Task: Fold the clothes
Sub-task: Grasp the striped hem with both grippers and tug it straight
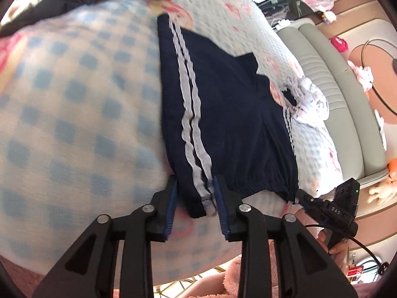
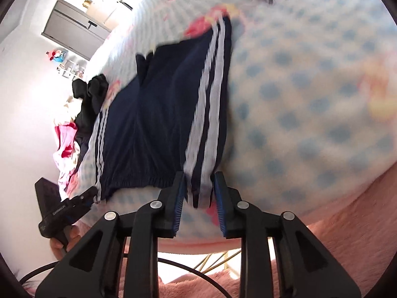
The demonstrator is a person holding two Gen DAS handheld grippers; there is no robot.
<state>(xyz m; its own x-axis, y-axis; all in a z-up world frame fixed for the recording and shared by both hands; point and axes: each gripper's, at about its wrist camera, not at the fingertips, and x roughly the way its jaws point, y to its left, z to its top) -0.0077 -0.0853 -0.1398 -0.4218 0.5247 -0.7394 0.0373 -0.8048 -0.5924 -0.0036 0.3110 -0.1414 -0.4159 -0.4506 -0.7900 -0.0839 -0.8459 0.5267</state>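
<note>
Navy shorts (image 1: 223,114) with white side stripes lie flat on a blue-checked bedspread (image 1: 74,99). The left gripper (image 1: 196,193) and right gripper (image 2: 199,191) each straddle a waistband corner, jaws spread and not clamped. Dark clothing (image 2: 89,99) lies at 9 o'clock in the right view.

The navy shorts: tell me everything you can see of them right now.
The navy shorts look like soft jersey, with two white stripes down each side and a gathered elastic waistband nearest the cameras. They lie spread flat on the blue-checked blanket, leg openings away. The left gripper and right gripper each straddle a striped waistband corner; whether they are pinching is unclear.
</note>
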